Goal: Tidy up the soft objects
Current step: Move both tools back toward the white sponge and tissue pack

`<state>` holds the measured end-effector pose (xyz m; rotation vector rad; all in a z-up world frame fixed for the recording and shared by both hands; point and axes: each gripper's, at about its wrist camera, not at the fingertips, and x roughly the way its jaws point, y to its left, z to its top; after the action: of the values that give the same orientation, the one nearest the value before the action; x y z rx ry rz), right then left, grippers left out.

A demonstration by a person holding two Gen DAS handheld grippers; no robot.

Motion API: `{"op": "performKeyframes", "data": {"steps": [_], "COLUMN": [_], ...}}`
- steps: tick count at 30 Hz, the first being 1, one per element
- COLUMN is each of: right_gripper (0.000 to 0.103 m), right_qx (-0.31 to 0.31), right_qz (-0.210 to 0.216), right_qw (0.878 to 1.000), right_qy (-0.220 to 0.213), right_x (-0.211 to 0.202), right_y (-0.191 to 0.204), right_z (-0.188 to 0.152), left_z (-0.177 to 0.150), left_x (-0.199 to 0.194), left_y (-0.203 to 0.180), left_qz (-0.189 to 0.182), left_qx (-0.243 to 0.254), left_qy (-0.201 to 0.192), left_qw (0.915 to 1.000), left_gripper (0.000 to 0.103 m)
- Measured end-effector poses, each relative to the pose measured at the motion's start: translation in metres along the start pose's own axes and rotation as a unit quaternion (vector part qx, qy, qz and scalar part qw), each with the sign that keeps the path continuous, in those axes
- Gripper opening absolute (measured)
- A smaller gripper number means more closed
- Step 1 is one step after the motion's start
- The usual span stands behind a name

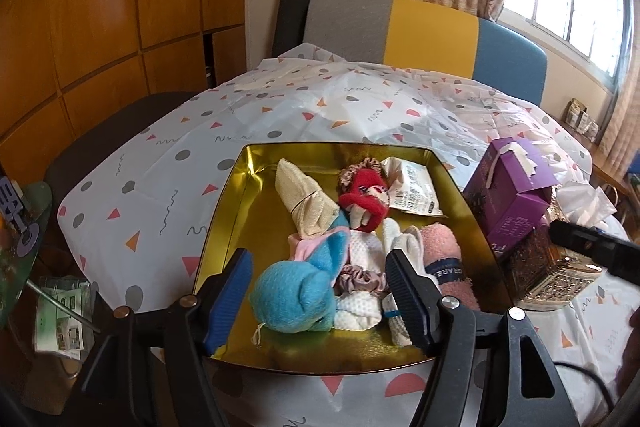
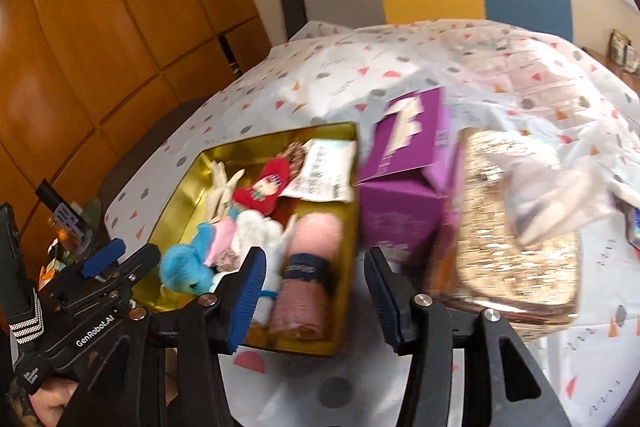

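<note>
Bench (image 1: 280,107) under a white cloth with dots and triangles. Gold tin tray (image 1: 224,211) sits on it, holding the soft things: blue plush (image 1: 296,291) at the near left, cream rolled cloth (image 1: 304,203) behind it, red plush (image 1: 366,201) mid-back with a frilly scrunchie (image 1: 360,169) at its far edge, white packet (image 1: 412,189) in the far right corner, pink rolled towel (image 1: 444,259) along the right wall, white mesh cloth (image 1: 360,251) and a mauve scrunchie (image 1: 360,281) in the middle.

Just right of the tray: purple carton (image 1: 508,183), touching an ornate gold tissue box (image 1: 556,275) with tissue sticking out. Both stand close against the tray's right wall. Multicolour chair (image 1: 424,27) behind the bench, wood cabinets (image 1: 100,27) at left.

Left claw (image 1: 320,291) hangs over the near end of the tray, wide open, blue plush between the pads in view; contact with it can't be told, nothing clamped. Right claw (image 2: 316,295), view blurred, open too, holds nothing, poised over the tray's near right corner with the pink rolled towel (image 2: 308,267) and purple carton (image 2: 404,187) ahead. The left claw (image 2: 120,263) also shows at the left of the right wrist view, beside the blue plush (image 2: 184,271).
</note>
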<state>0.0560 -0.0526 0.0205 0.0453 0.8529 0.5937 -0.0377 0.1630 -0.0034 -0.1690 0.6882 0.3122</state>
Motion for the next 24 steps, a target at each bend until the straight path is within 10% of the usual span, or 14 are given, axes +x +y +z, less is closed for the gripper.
{"op": "performKeyframes", "data": {"steps": [15,24], "right_gripper": [0.052,0.052], "right_qx": [0.111,0.25], "right_qz": [-0.137,-0.226], "right_qw": [0.983,0.941], "right_qy": [-0.043,-0.038], "right_x": [-0.062,-0.092], "right_y": [-0.149,-0.297], "right_z": [0.002,-0.016], "left_z": [0.021,0.042], "left_x": [-0.02,-0.034], "left_y": [-0.064,-0.143], "left_qz": [-0.044,-0.118], "left_qx": [0.079,0.152], "left_qy": [-0.026,-0.049], "left_qw": [0.9956,0.9801], "left_gripper": [0.071,0.071]}}
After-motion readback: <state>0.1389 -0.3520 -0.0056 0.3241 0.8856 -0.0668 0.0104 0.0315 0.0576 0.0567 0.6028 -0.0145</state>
